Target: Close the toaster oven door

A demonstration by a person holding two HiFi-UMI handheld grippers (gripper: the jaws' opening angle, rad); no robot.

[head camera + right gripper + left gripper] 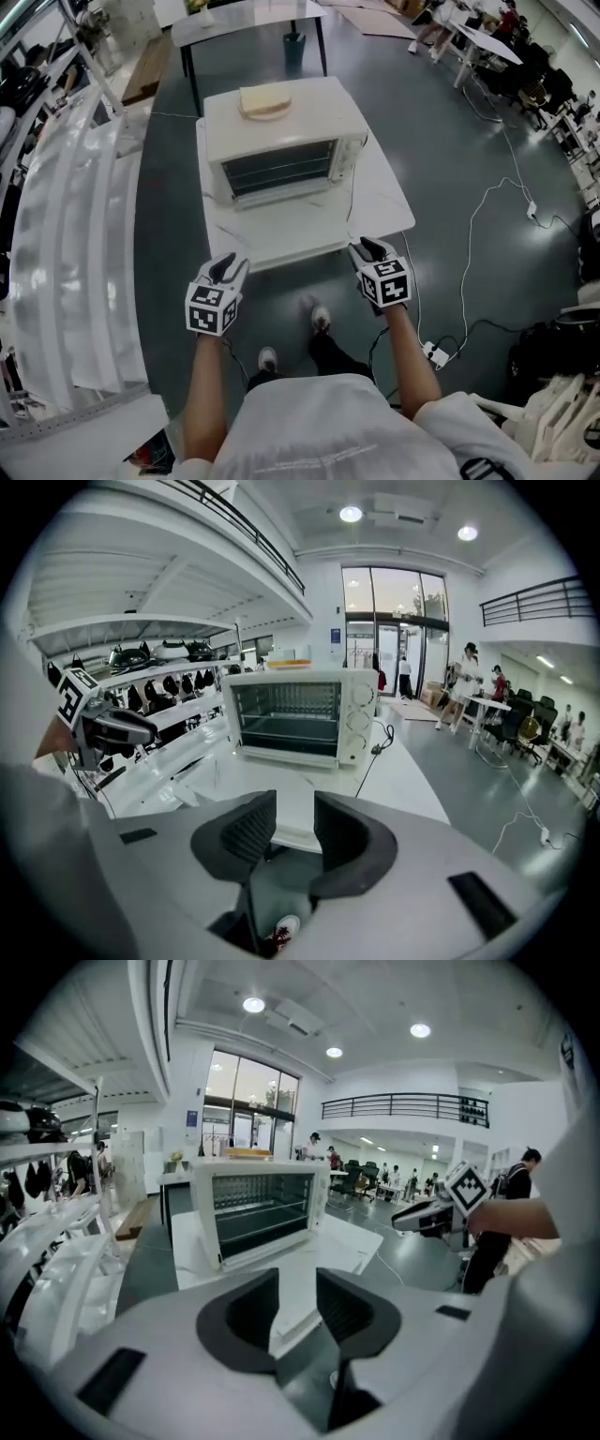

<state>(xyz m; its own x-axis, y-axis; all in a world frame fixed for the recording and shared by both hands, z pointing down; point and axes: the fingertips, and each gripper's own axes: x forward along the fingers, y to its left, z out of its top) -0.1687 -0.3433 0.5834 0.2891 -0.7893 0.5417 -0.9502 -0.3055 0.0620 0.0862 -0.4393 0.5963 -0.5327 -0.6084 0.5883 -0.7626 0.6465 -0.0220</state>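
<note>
**Setting.** A large hall with a glossy dark grey floor (450,141). White shelving (56,244) runs along the left, and desks with seated people stand at the far right. A white cable (478,225) trails across the floor. A low white rectangular counter (375,202) stands in the middle, with a dark-legged table (248,23) and a teal bin (294,49) behind it.

**Task object.** The cream-white box-shaped toaster oven (281,141) sits towards the far left part of the counter, its front facing the person. Its dark glass front appears upright and flush with the body. Wire racks show through the glass, and round knobs (357,719) line the right-hand panel. A pale tan slice of bread (265,101) lies on its roof.

**Grippers.** The left gripper (223,270) and right gripper (372,249) are held at the counter's near edge, well apart from the oven. Each has its dark jaws parted with nothing between them, and both point towards the oven.
</note>
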